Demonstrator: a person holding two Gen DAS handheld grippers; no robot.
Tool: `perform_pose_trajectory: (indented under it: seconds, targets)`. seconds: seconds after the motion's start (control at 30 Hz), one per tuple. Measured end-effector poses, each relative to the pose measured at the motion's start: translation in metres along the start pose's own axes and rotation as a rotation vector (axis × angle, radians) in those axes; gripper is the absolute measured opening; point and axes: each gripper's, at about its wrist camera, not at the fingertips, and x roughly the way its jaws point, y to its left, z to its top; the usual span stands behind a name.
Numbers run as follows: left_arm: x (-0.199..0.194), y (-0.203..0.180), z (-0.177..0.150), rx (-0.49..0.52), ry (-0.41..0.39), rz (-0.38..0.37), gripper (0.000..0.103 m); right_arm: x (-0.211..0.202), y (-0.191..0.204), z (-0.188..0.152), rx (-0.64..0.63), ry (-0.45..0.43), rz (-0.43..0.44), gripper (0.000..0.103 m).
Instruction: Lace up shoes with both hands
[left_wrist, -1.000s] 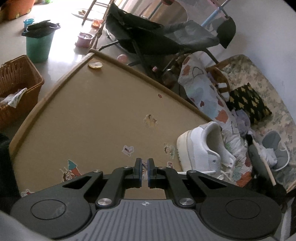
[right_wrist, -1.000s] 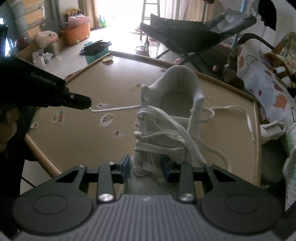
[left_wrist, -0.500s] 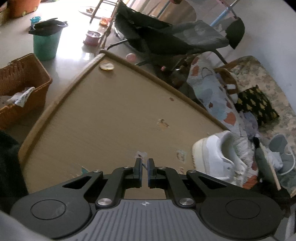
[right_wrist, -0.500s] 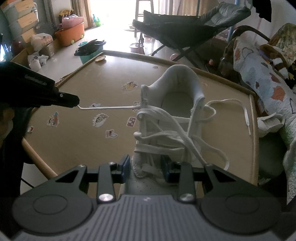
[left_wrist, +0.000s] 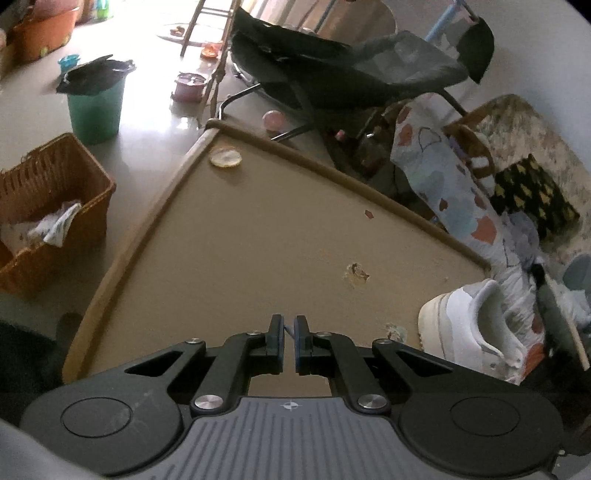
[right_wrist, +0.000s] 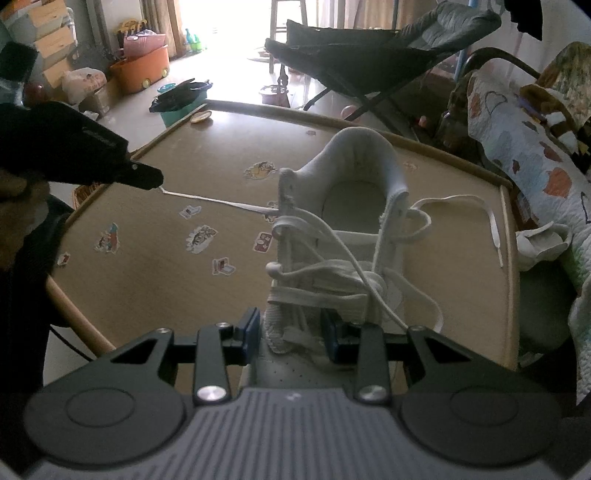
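A tan table (right_wrist: 155, 295) with a raised wooden rim carries scattered cartoon stickers (right_wrist: 201, 238) and a small round disc (left_wrist: 225, 158) near its far corner. Around it the room is cluttered: a wicker basket (left_wrist: 48, 206) and a green bin (left_wrist: 96, 110) on the pale floor, a dark folding lounger (left_wrist: 354, 74), a patterned quilt (right_wrist: 535, 170) and an orange tub (right_wrist: 142, 72).

The white shoe (right_wrist: 343, 236) stands on the table near its right side, heel away from the right camera. The right gripper (right_wrist: 291, 332) is clamped on the shoe's toe end, a pad on each side. The left gripper (right_wrist: 153, 179) is clenched on the tip of the lace (right_wrist: 221, 201), which runs taut from the shoe's top left eyelet.

Compared with a second ago, the left gripper has drawn farther left from the shoe, so the lace strand stretches longer and straighter; the right gripper has kept its grip in place.
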Motion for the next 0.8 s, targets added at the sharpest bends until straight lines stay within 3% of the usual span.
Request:
perform_pose_trajectory:
  seconds: [0.33,0.6,0.8]
  targets:
    - [0.009,0.005,0.014,0.014,0.009,0.066,0.007,0.000,0.001,0.001,-0.008,0.006,-0.003,0.034]
    - [0.007,0.009,0.002,-0.055,0.006,0.057,0.007,0.001,0.004,0.001,-0.039,0.013,-0.009,0.034]
    - [0.005,0.009,-0.002,-0.040,0.015,0.062,0.007,0.003,0.003,0.007,-0.033,0.047,-0.004,0.035]
